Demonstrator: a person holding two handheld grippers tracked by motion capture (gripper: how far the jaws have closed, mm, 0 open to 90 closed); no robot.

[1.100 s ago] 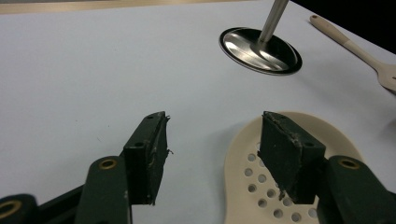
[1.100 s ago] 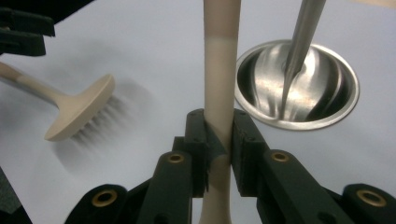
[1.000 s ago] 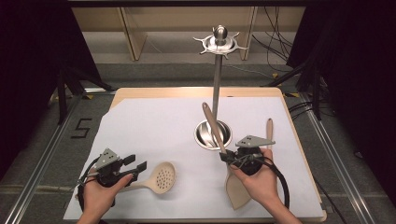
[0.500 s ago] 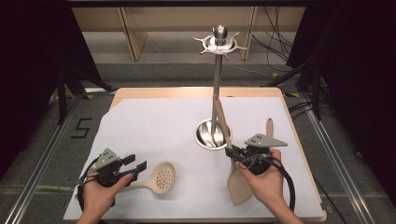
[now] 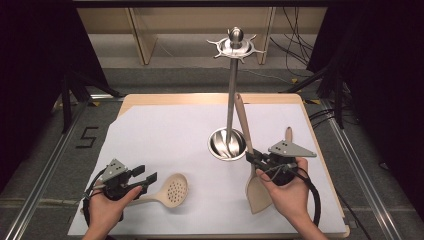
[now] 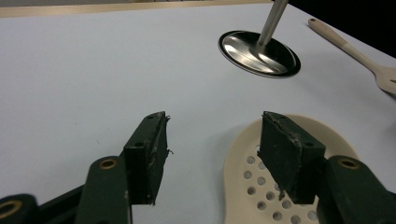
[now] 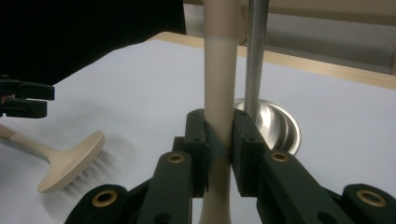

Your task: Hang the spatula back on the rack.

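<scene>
The right gripper (image 5: 253, 161) has its jaws closed on the handle of a wooden spatula (image 5: 244, 131), which it holds nearly upright, blade down and handle pointing up and away. In the right gripper view, the two black pads press on either side of the pale handle (image 7: 218, 70), with only the handle's width between them. The spatula's broad blade (image 5: 259, 192) hangs low at the near right of the counter (image 5: 165, 97), just in front of the person's right hand (image 5: 287, 192); whether it touches the white sheet (image 5: 165, 135) cannot be told. The upper part of the handle leans close beside the metal pole of a utensil stand (image 5: 231, 95), whose round shiny base (image 5: 226, 144) sits on the sheet just left of the gripper. Whether handle and pole touch is unclear.

The left gripper (image 5: 149, 180) hovers low at the near left of the counter, its jaws wide open and holding nothing. In the left gripper view, the pads stand well apart above the sheet, the right one over the rim of a slotted spoon (image 6: 261, 186) lying flat. In the high view, the spoon's perforated bowl (image 5: 173, 190) lies just right of the open jaws.

A second wooden spatula (image 5: 288, 135) lies behind the right gripper, partly hidden by its grey plate.
</scene>
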